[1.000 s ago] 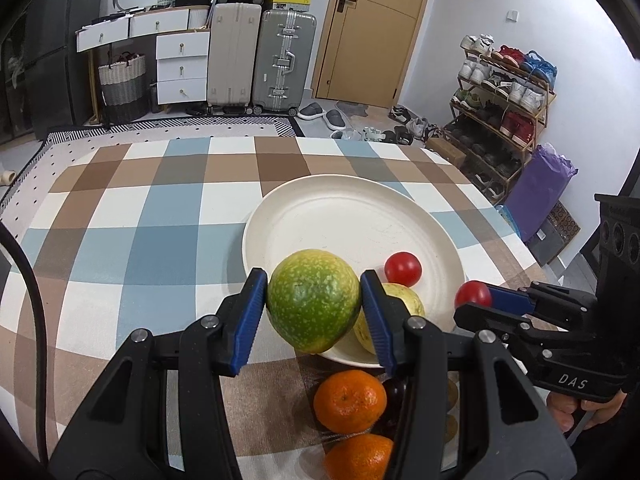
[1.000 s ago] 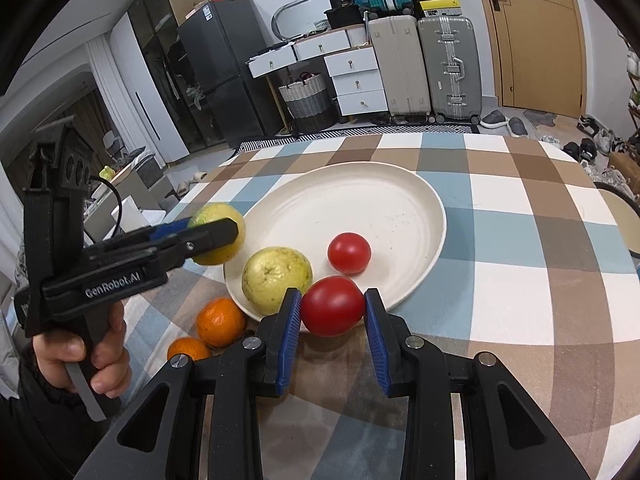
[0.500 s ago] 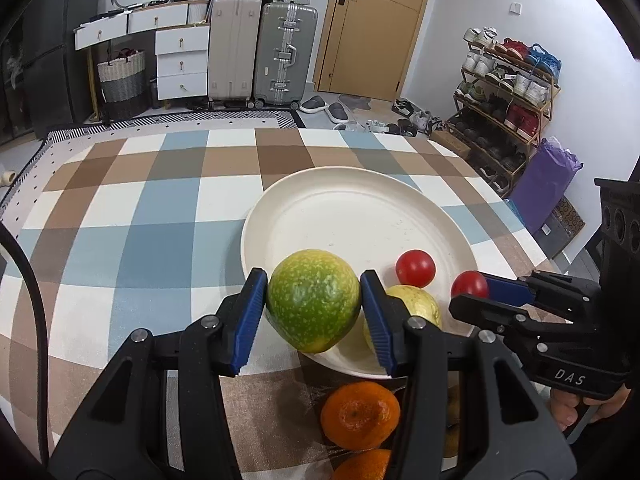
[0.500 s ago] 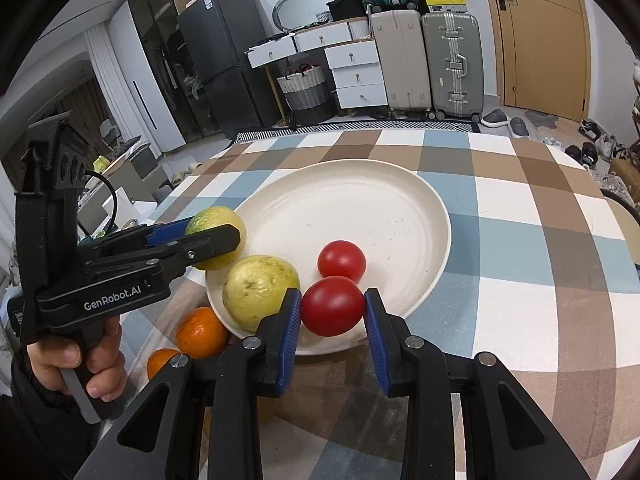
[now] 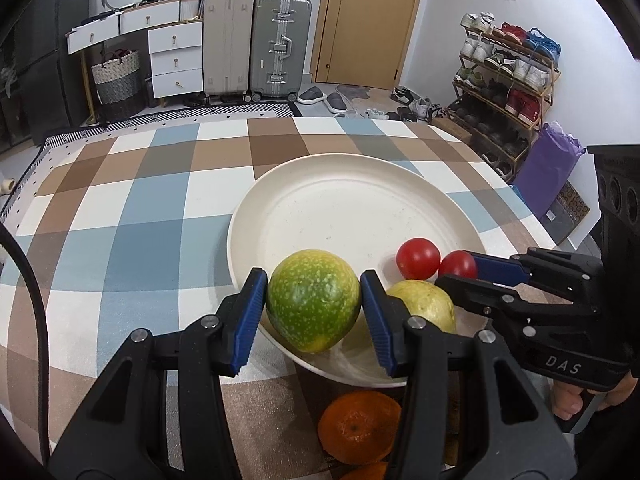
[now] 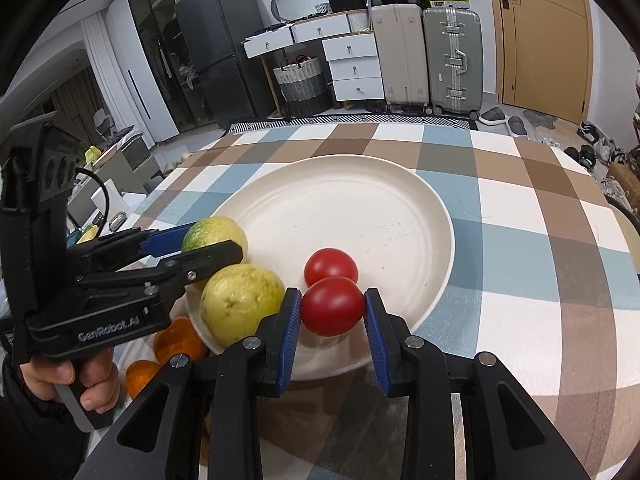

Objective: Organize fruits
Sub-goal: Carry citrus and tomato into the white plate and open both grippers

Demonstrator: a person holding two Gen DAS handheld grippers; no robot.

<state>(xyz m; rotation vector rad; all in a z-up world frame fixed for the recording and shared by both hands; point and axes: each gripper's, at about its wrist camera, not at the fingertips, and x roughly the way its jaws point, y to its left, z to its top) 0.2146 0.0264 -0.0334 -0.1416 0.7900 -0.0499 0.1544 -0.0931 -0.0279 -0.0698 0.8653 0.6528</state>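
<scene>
Left wrist view: my left tool (image 5: 313,307) is clamped on a mottled green fruit (image 5: 313,305), its blue pads pressed to both sides, held low in the frame over the near rim of the white plate (image 5: 340,184). A yellow fruit (image 5: 424,304) lies on the plate just right of it. Further right, a tomato (image 5: 417,258) rests on the plate, touching a second tomato (image 5: 457,264) gripped by my right tool (image 5: 460,270), which reaches in from the right edge. An orange (image 5: 359,426) sits on the checked surface (image 5: 132,216) at bottom centre, below the plate.

Right wrist view: my right tool (image 6: 332,312) is closed on the second tomato (image 6: 332,306) in the lower middle, over the plate's (image 6: 400,184) near edge and against the resting tomato (image 6: 330,266) behind it. The yellow fruit (image 6: 242,303) is at left on the plate. My left tool (image 6: 216,240) enters from the left, holding the green fruit (image 6: 214,232). Two oranges (image 6: 178,340) lie at lower left on the surface (image 6: 520,216).
</scene>
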